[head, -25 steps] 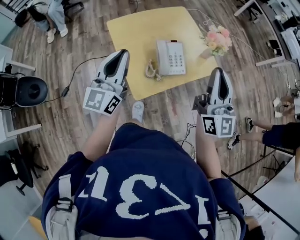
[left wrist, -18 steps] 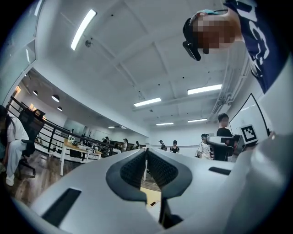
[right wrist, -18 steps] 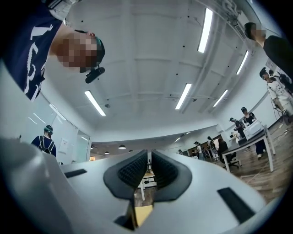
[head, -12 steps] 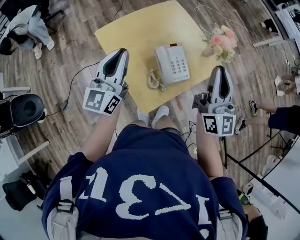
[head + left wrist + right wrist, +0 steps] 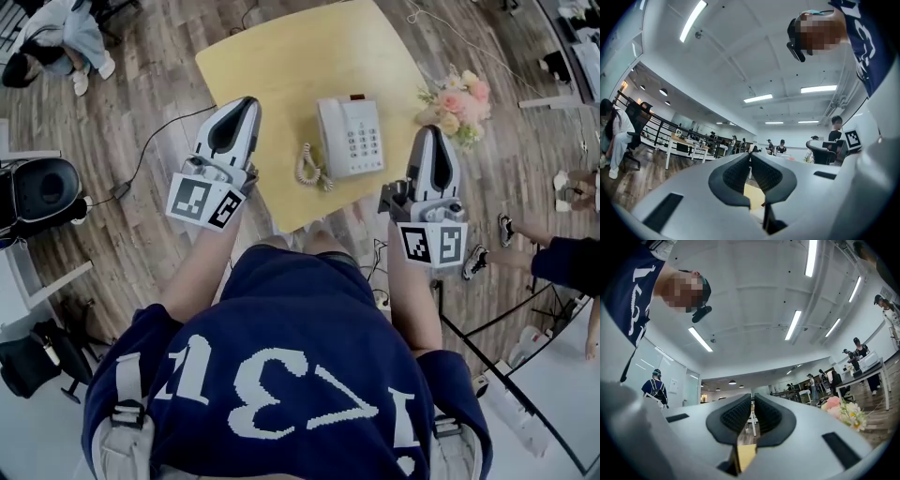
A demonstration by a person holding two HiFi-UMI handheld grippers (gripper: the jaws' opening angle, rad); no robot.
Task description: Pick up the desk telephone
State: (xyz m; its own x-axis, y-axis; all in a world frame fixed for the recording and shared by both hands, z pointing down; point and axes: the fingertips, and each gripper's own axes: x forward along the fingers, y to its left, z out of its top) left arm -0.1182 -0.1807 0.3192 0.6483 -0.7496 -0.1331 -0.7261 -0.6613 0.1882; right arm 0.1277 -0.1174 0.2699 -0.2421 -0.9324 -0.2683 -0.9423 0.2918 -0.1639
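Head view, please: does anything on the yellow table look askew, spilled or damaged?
Nothing stands out. The telephone lies flat on the yellow table, its coiled cord is bunched beside it, and the flowers sit at the table's right corner. Nothing looks spilled or broken.

An open-plan office: rows of desks (image 5: 682, 140), a swivel chair (image 5: 45, 192), ceiling strip lights (image 5: 793, 324).

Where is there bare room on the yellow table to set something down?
The far half of the table, beyond the telephone, is bare. So is the strip between the coiled cord and the left edge. It is tight on the right, between the telephone and the flowers.
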